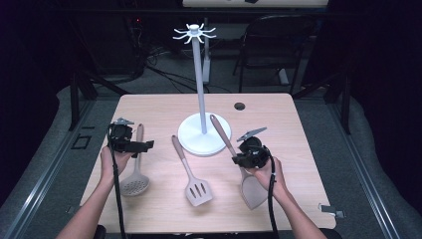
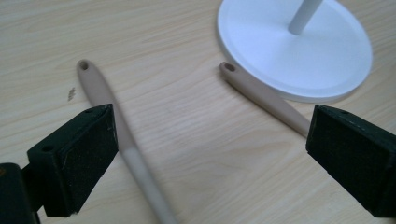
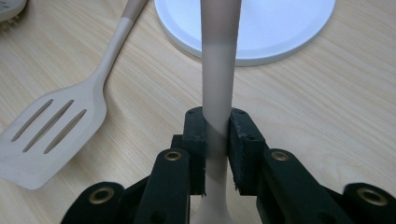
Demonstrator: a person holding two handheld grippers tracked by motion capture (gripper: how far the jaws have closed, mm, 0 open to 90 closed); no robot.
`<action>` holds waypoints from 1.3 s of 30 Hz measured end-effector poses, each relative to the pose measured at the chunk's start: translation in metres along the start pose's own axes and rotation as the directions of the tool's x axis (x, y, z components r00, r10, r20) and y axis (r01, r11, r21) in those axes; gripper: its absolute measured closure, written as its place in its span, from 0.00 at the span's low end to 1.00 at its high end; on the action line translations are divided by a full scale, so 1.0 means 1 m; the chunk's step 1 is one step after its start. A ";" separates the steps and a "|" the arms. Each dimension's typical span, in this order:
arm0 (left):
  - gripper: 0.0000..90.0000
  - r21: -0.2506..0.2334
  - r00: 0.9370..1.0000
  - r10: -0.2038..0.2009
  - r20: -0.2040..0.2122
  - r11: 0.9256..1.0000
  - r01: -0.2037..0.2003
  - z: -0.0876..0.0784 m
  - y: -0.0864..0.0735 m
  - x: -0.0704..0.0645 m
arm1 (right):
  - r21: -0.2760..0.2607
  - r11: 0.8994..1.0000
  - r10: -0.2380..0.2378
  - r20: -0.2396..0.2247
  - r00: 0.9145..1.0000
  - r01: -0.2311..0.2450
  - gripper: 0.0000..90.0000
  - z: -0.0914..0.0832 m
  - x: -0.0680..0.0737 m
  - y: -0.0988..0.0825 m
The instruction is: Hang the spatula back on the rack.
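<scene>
The right gripper (image 3: 217,154) is clamped on the handle of a beige solid-bladed silicone turner (image 1: 253,191), whose handle tip lies over the round white base of the hook stand (image 1: 191,137) (blade on the wooden table (image 1: 298,129)). The left gripper (image 2: 210,154) gapes wide above the table, nothing between its pads, over the perforated beige skimmer (image 1: 134,184). A slotted beige spatula (image 1: 198,190) lies between the two.

The high view looks forward and down over the whole table (image 1: 164,107). Each gripper view sits low and close, looking along its fingers (image 2: 77,154) across the wood; both share the white stand base (image 3: 261,28) beyond the fingertips.
</scene>
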State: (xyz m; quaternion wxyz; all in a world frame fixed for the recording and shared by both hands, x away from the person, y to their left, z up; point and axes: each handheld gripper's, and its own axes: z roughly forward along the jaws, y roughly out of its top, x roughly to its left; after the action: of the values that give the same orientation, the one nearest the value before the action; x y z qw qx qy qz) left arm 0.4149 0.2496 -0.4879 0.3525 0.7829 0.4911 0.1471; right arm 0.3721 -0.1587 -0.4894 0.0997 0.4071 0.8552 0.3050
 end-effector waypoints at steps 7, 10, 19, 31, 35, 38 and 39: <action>0.04 -0.015 0.998 0.029 0.058 0.999 -0.028 0.001 0.004 -0.017 | -0.008 1.000 -0.020 -0.004 1.000 0.020 0.87 0.003 0.007 0.005; 0.02 -0.023 0.996 0.038 0.079 0.999 -0.036 0.007 0.007 -0.029 | -0.020 0.999 -0.031 -0.001 1.000 0.031 0.87 0.006 0.011 0.009; 0.00 -0.026 0.988 0.074 0.139 0.997 -0.071 0.021 0.012 -0.056 | -0.029 0.998 -0.055 0.007 0.998 0.055 0.87 0.010 0.017 0.016; 0.00 -0.066 0.966 0.103 0.235 0.994 -0.090 0.036 0.019 -0.089 | -0.058 0.996 -0.075 -0.003 0.997 0.075 0.87 0.012 0.029 0.026; 0.02 -0.084 0.958 0.091 0.272 0.994 -0.070 0.043 0.021 -0.099 | -0.061 0.995 -0.079 -0.011 0.997 0.078 0.87 0.017 0.030 0.030; 0.05 -0.109 0.952 0.088 0.295 0.992 -0.058 0.045 0.024 -0.106 | -0.063 0.994 -0.086 -0.011 0.996 0.085 0.87 0.018 0.032 0.032; 0.06 -0.117 0.950 0.089 0.300 0.992 -0.056 0.046 0.025 -0.109 | -0.064 0.994 -0.087 -0.016 0.996 0.085 0.87 0.018 0.032 0.033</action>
State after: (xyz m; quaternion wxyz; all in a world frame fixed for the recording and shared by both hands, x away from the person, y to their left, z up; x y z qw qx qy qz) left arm 0.4062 0.1294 -0.4905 0.4598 0.7936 0.3934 0.0637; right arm 0.3797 -0.1104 -0.4816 0.1175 0.3636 0.8628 0.3309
